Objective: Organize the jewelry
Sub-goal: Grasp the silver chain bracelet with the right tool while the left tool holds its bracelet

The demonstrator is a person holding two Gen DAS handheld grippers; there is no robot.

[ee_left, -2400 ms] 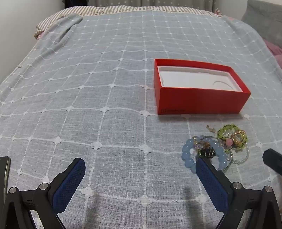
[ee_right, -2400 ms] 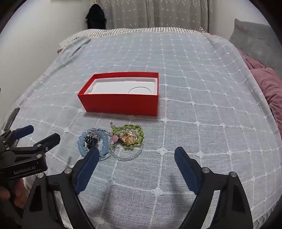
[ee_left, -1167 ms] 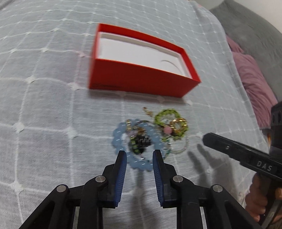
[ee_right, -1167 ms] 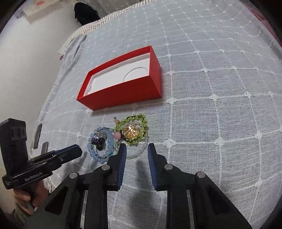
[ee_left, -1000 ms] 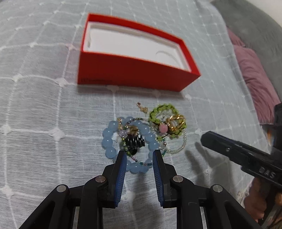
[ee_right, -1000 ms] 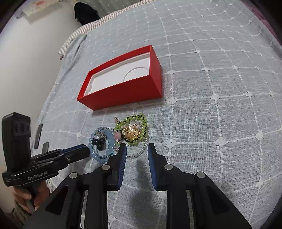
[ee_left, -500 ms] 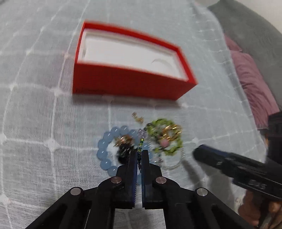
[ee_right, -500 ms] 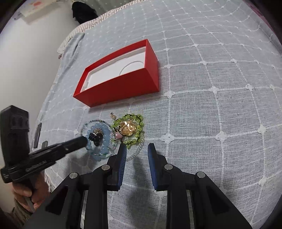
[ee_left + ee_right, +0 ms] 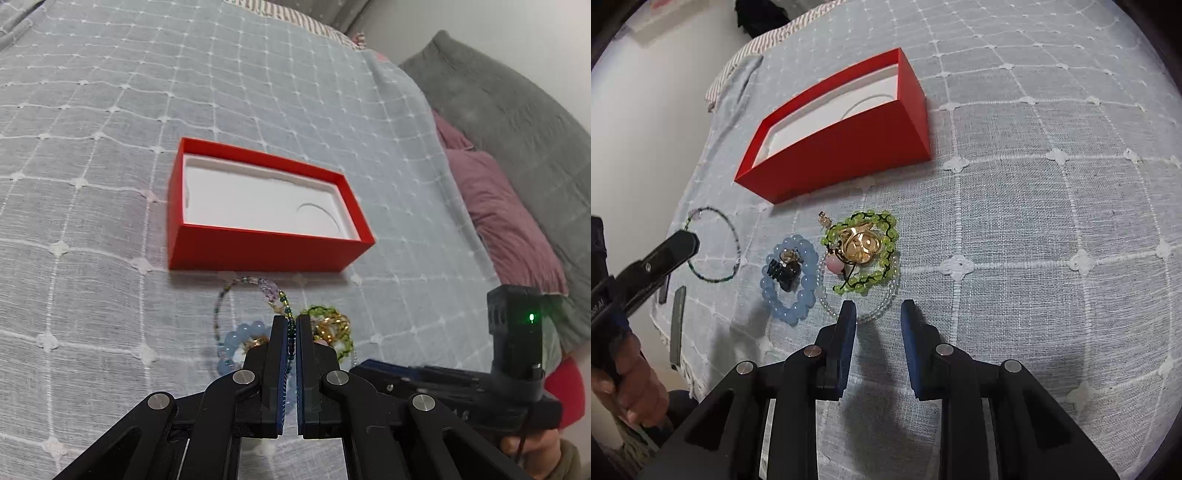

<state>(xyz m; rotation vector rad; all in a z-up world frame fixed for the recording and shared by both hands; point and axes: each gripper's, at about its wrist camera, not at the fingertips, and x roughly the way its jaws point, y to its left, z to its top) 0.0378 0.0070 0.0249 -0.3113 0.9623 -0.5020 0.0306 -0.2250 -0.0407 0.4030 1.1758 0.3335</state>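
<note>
My left gripper (image 9: 291, 321) is shut on a thin bracelet of small dark green beads (image 9: 221, 306), which hangs as a loop above the bedspread; in the right wrist view that loop (image 9: 733, 236) dangles from the left gripper (image 9: 685, 242). Beyond stands an open red box (image 9: 258, 254) with a white insert. A pile of jewelry lies before it: a pale blue bead bracelet (image 9: 809, 284), a lime green bead bracelet (image 9: 882, 225), a gold piece (image 9: 858, 245) and a clear bead strand (image 9: 886, 302). My right gripper (image 9: 877, 308) hovers just short of the pile, partly open with nothing between its fingers.
A grey checked bedspread (image 9: 92, 166) covers the bed. A mauve pillow (image 9: 502, 218) and a grey cushion (image 9: 517, 122) lie along the right side. A dark flat object (image 9: 676, 325) rests at the bed's left edge, where a person's hand (image 9: 631, 384) holds the left gripper.
My left gripper closed on the thin green bracelet and lifted it out of the pile, up and toward the box. The right gripper stayed almost still.
</note>
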